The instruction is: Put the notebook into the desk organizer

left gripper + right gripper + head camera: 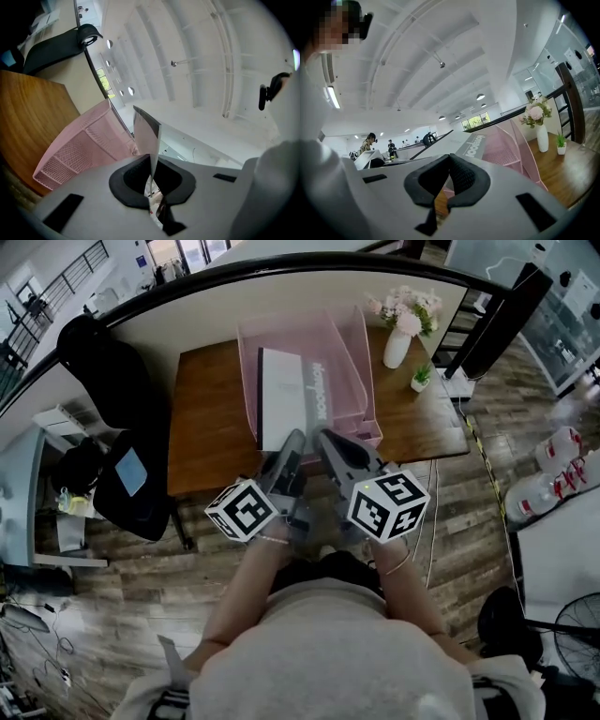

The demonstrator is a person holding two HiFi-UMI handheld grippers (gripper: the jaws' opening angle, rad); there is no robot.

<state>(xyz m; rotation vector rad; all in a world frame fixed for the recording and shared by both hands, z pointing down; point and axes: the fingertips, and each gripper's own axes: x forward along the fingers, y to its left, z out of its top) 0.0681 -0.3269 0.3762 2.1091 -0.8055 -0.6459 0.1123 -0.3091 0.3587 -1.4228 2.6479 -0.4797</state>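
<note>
A white notebook [281, 395] with a grey spine strip lies in the left compartment of the pink mesh desk organizer [352, 343], its near end sticking out toward me. My left gripper [292, 439] is shut on that near end. In the left gripper view the notebook [146, 136] stands on edge between the jaws of the left gripper [151, 161], beside the organizer [79, 145]. My right gripper [328, 439] sits just right of the left one, shut and holding nothing. From the right gripper [449, 161] I see the notebook [464, 145] and the organizer [506, 145] ahead.
The organizer stands on a brown wooden table [211, 418]. A white vase of pink flowers [398, 343] and a small potted plant [422, 378] stand at its right. A black chair with a bag [112, 418] is left of the table.
</note>
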